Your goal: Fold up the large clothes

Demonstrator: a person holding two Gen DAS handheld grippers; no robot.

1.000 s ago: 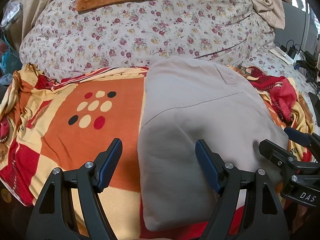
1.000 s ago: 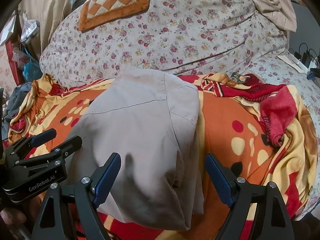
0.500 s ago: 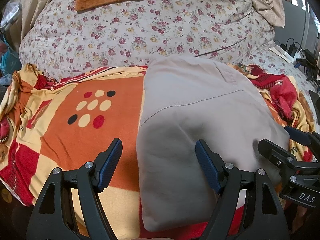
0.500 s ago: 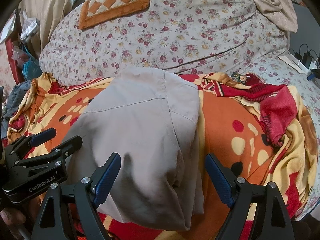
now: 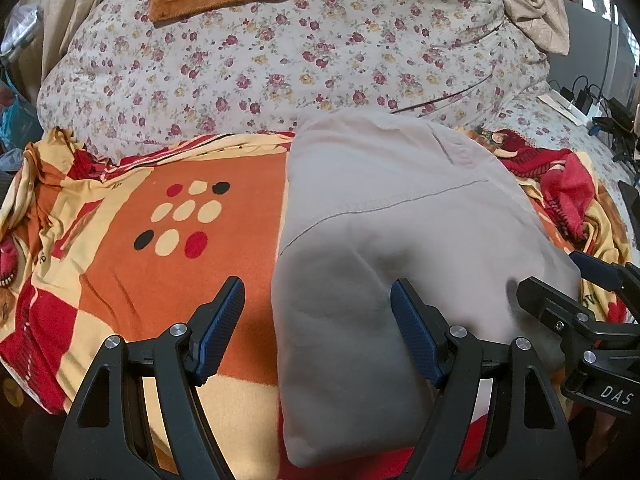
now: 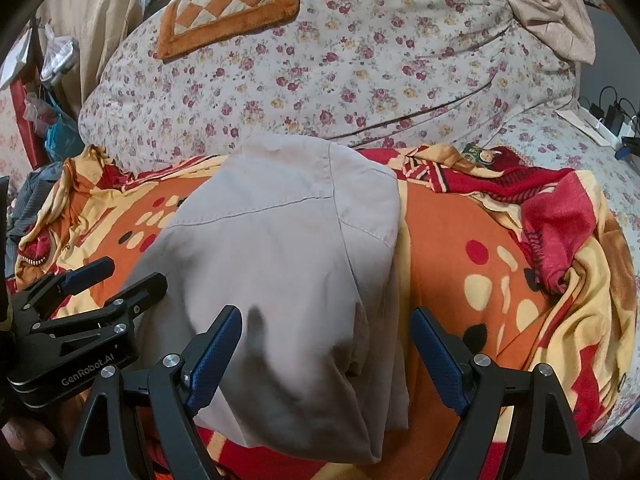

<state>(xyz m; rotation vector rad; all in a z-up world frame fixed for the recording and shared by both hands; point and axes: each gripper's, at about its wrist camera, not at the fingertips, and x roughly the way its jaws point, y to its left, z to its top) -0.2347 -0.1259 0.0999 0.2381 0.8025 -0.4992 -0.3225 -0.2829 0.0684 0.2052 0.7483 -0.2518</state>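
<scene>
— How's my feed looking on your end? I see soft daylight, fairly bright, strongest toward the upper right of the left wrist view.

— Same here. Both pairs of tongs throw blurred grey shadows on the beige garment (image 5: pixel 384 240), darkest at its near end.

— I get heavy fisheye bending; the floral quilt (image 5: pixel 280 60) bulges like a dome, and the corners go black.

— No glare that I can find. The blanket (image 6: pixel 460 240) colours stay saturated and sharp mid-frame; the edges smear a little in the right wrist view.

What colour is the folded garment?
Plain light beige-grey garment, clearest in the right wrist view.
</scene>
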